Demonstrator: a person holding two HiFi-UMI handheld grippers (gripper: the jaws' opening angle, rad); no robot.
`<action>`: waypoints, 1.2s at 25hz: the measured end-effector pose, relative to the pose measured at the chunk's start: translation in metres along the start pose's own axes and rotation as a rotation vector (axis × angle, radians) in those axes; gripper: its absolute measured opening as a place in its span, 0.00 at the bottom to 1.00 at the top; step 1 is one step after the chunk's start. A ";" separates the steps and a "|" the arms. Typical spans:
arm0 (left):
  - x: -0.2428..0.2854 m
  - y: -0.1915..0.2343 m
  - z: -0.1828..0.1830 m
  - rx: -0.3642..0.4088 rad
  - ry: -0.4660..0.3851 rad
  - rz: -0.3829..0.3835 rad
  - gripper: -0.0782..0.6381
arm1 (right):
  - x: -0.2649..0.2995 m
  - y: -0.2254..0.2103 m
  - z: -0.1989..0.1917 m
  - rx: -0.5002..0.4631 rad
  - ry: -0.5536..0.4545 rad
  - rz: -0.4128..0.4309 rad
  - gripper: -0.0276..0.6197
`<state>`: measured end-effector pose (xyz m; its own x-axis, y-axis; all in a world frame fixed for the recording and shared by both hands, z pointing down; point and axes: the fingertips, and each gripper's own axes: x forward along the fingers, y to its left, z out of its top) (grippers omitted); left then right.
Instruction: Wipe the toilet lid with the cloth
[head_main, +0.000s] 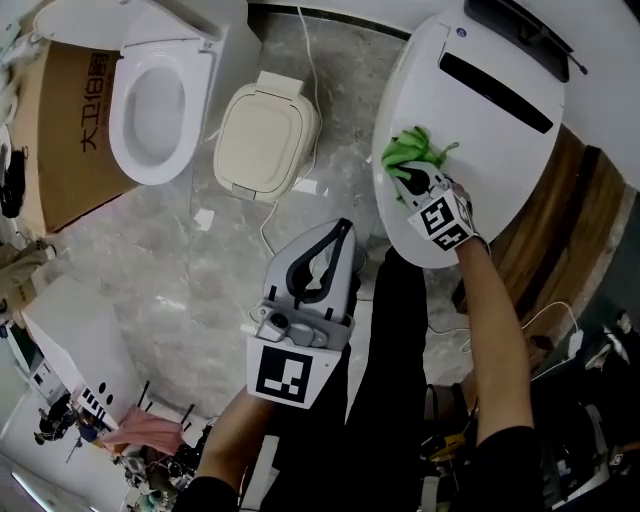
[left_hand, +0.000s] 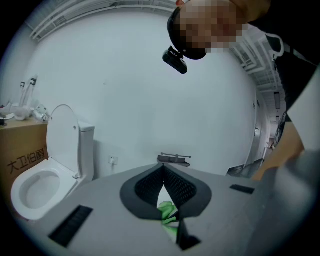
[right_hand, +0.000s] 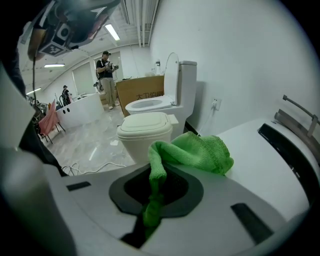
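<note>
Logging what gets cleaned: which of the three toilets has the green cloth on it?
The big white closed lid at right, with the black slot: the right gripper holds the cloth on it. The open toilet and the beige one have none.

- right gripper at right, green cloth bunched at its tip on white toilet lid
- left gripper centre, above grey floor
- open toilet far left, beige closed seat beside it
</note>
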<state>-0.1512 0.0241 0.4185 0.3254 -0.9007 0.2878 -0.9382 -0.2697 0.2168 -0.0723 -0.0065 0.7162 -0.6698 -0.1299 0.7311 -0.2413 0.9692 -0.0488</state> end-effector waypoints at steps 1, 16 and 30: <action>-0.003 -0.001 -0.003 0.001 0.002 -0.010 0.12 | -0.002 0.009 -0.005 0.007 0.006 0.010 0.09; -0.048 -0.022 -0.025 -0.016 0.001 -0.035 0.12 | -0.022 0.118 -0.058 0.010 0.061 0.060 0.09; -0.072 -0.059 -0.046 -0.015 0.008 -0.034 0.12 | -0.039 0.209 -0.115 -0.065 0.151 0.171 0.09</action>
<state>-0.1141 0.1202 0.4277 0.3581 -0.8885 0.2871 -0.9248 -0.2951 0.2401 -0.0158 0.2256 0.7554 -0.5829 0.0654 0.8099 -0.0841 0.9866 -0.1401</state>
